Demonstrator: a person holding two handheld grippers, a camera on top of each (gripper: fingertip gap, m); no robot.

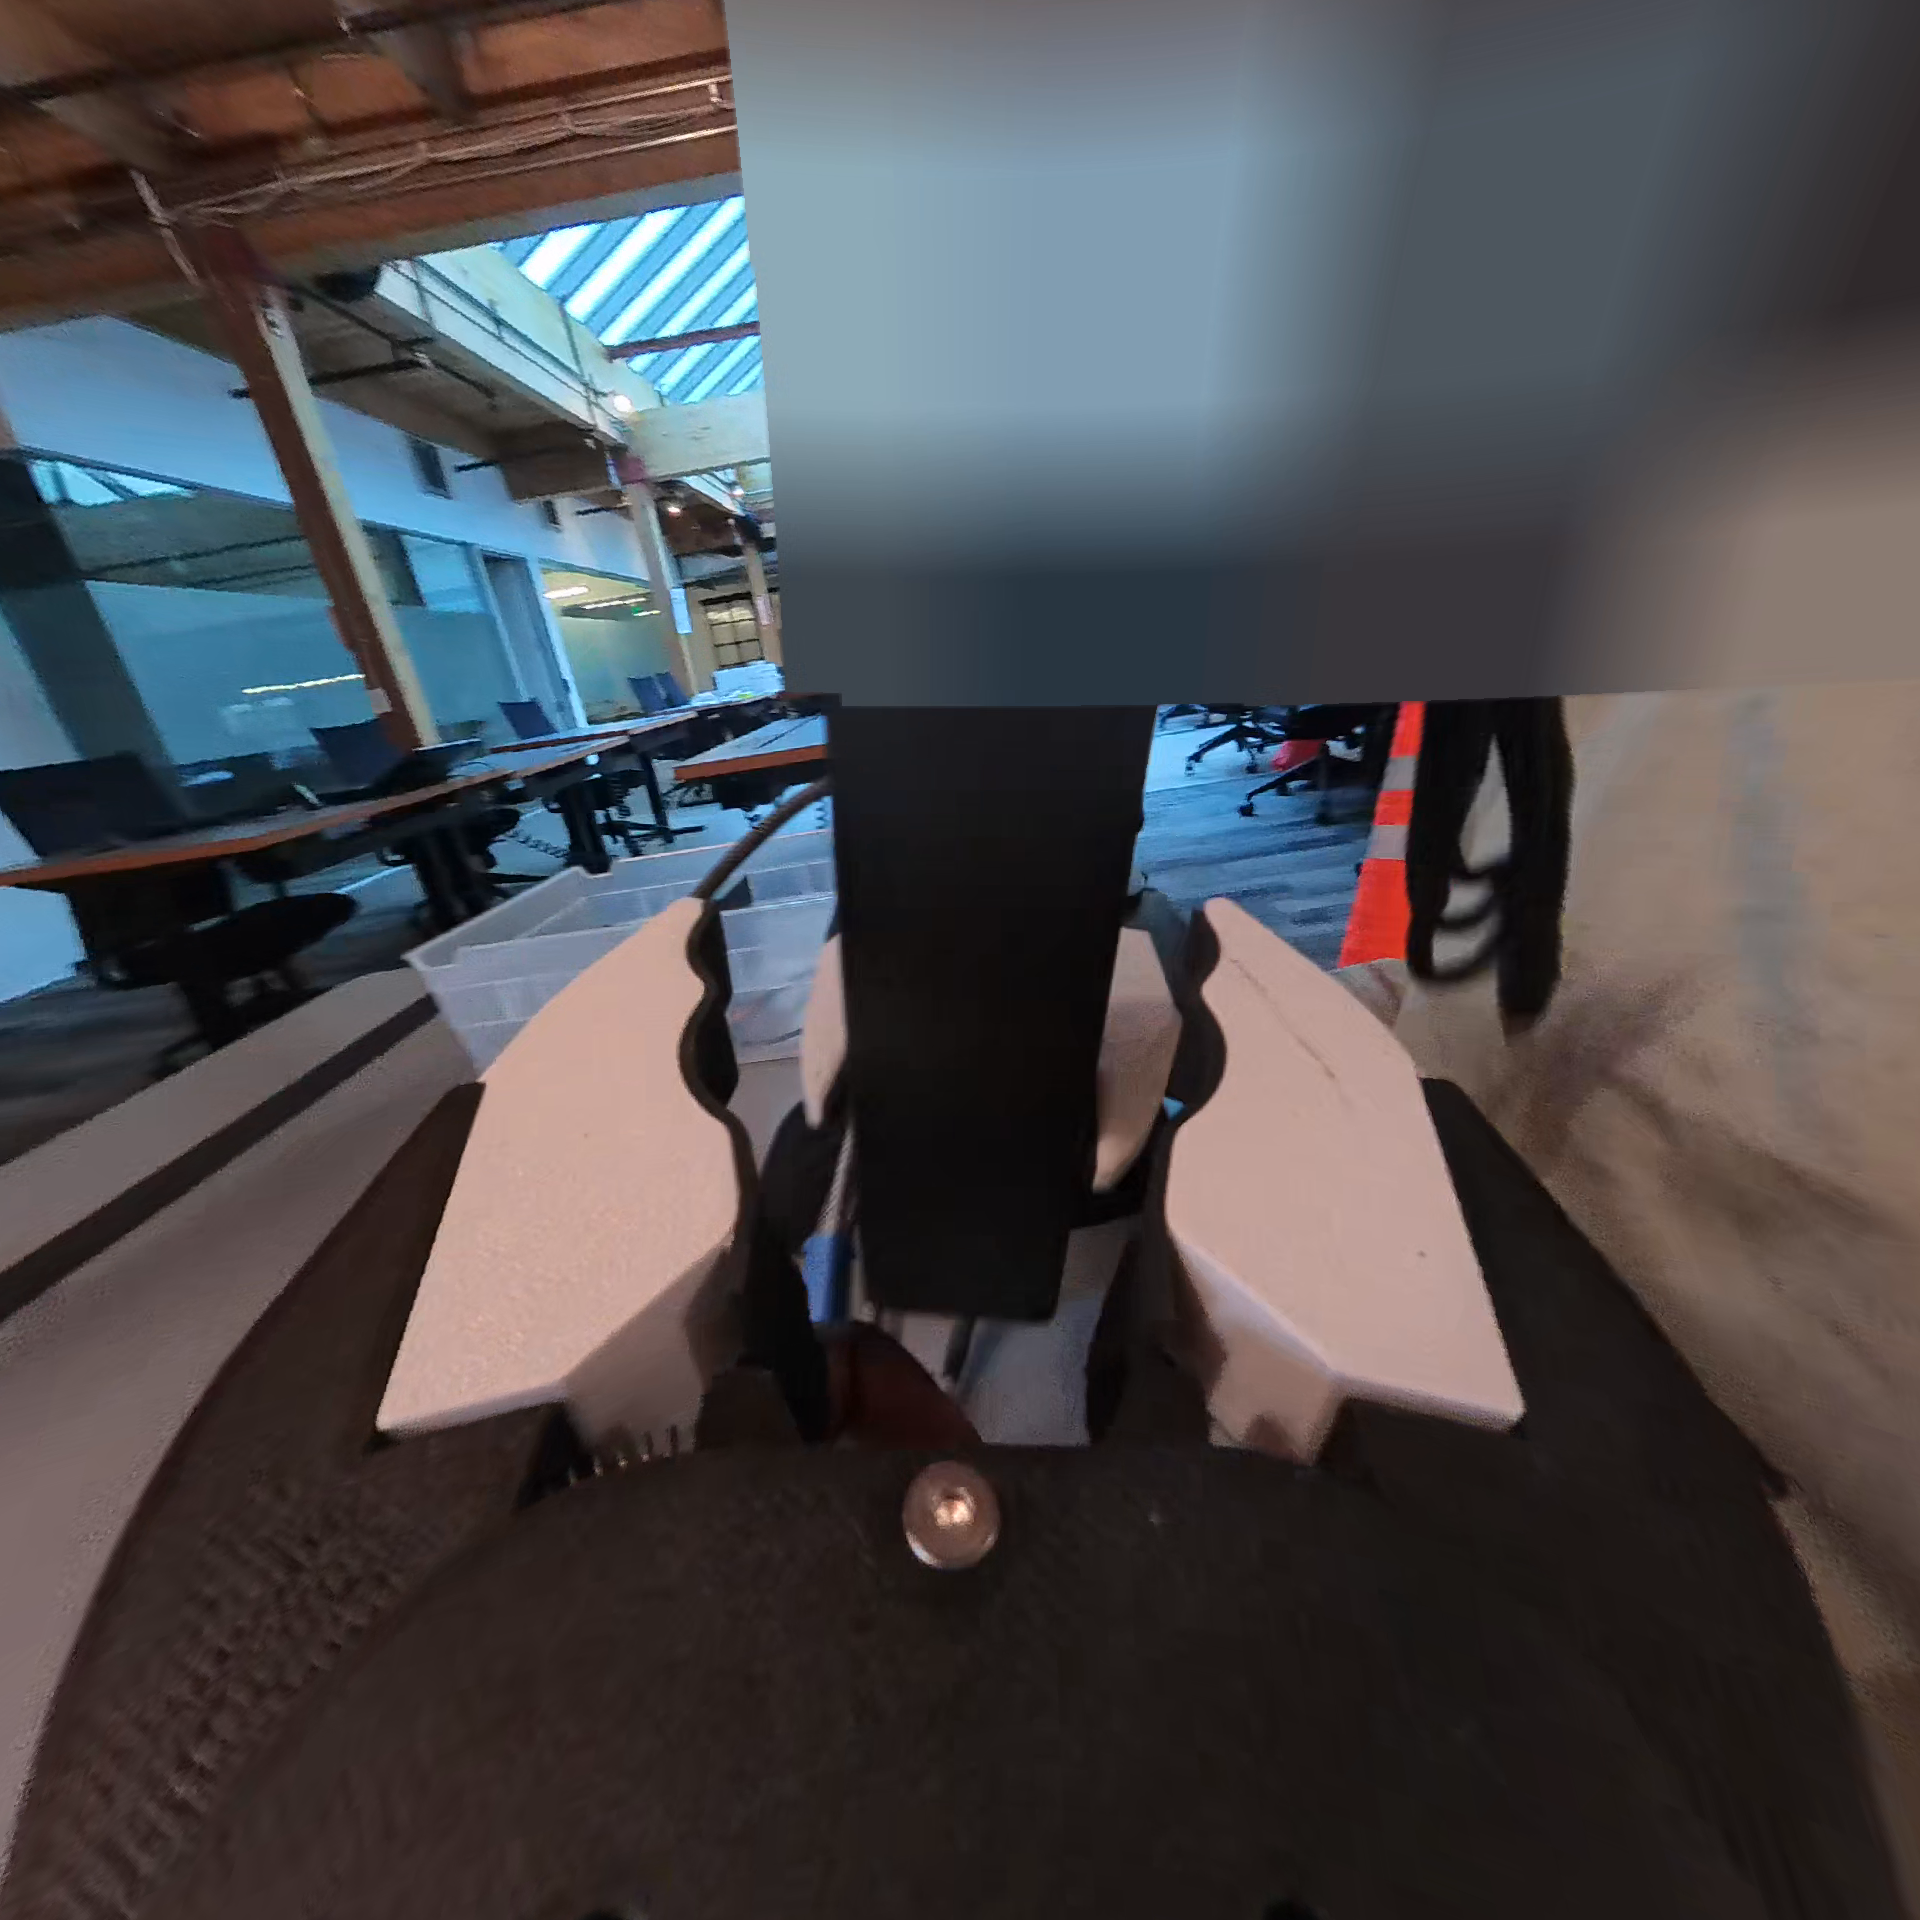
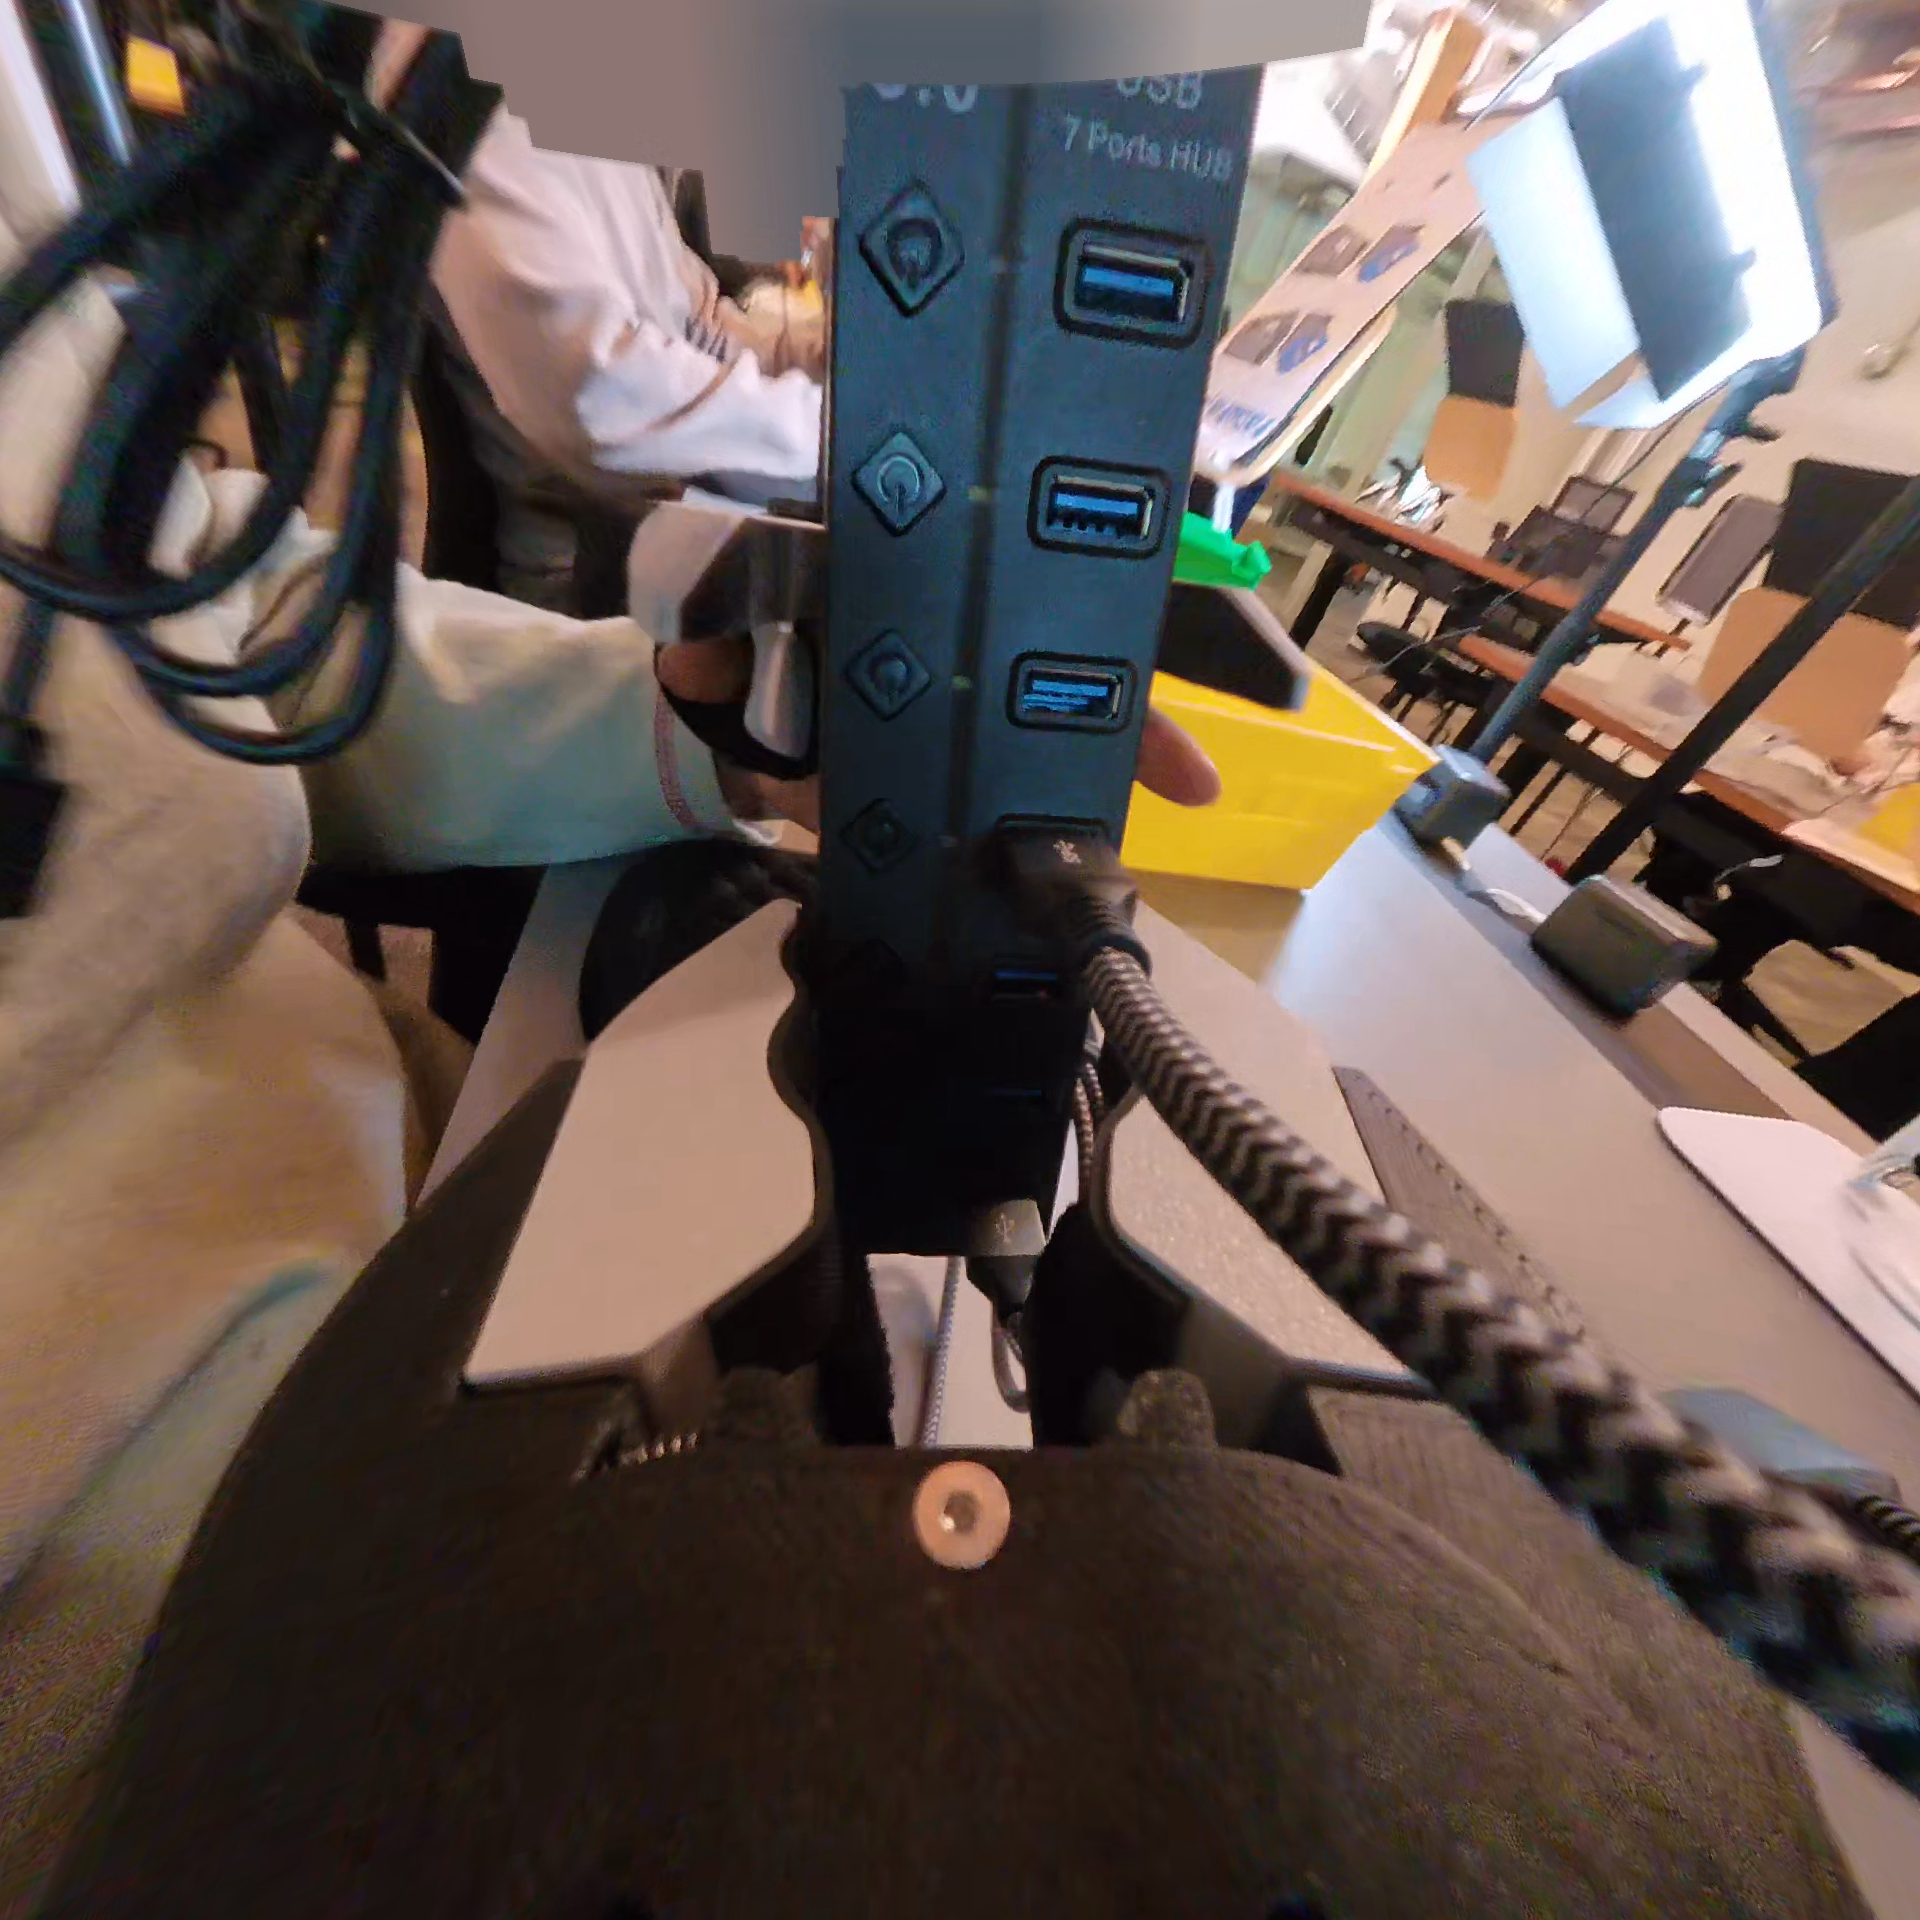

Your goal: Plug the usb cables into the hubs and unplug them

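My right claw (image 2: 940, 1122) is clamped on the near end of the black USB hub (image 2: 1023, 540), which stands upright between my fingers, its button and port face toward me. A braided cable (image 2: 1278, 1174) is plugged into the fourth port from the top and trails off to the near right; a second plug (image 2: 1003, 1242) sits at the hub's near end. My left claw (image 1: 956, 1039) is spread wide around the hub's plain black back (image 1: 977, 997); I cannot tell whether its pads touch. A yellow bin (image 2: 1262, 774) sits on the table beyond, to the right.
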